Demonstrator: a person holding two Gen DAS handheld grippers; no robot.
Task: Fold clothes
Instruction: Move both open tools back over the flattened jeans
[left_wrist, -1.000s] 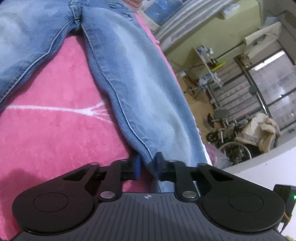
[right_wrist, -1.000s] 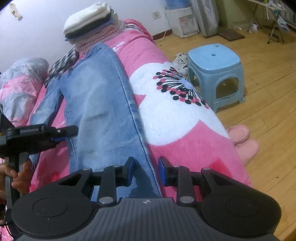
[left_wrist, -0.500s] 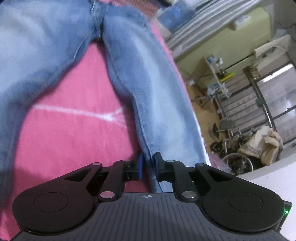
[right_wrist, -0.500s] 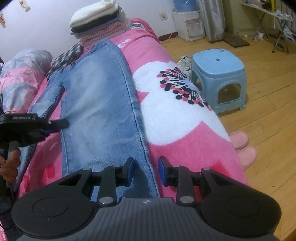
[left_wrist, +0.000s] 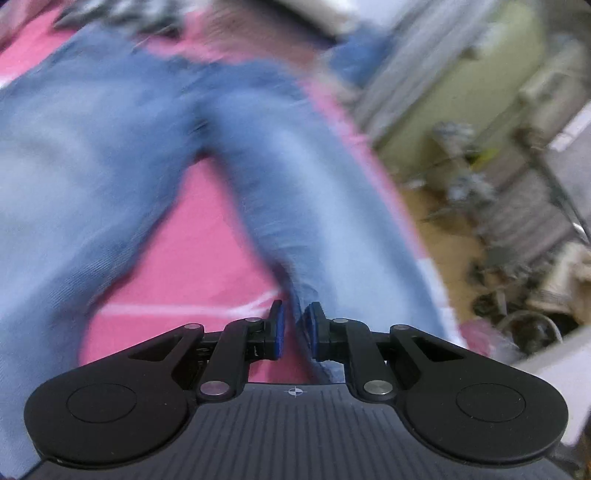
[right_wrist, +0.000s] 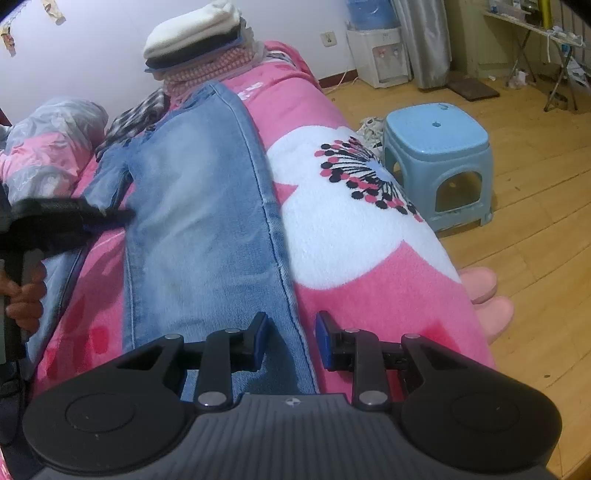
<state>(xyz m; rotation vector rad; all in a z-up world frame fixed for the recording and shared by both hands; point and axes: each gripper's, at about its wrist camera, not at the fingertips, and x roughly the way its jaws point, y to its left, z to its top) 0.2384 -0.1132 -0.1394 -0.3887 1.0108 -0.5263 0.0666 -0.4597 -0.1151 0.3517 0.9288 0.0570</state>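
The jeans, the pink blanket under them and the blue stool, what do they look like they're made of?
Jeans: faded blue denim, matte, with stitched side seams. Pink blanket: likely plush fleece, fuzzy nap, printed white patch with dots. Blue stool: apparently moulded plastic, smooth, slightly glossy, one piece with cut-out sides.

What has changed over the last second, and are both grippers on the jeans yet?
The left gripper, shut on a jeans leg hem, has lifted and swung that leg; its view is now motion-blurred. The right gripper stays open over the other leg's hem, gripping nothing. The blanket and stool are unchanged.
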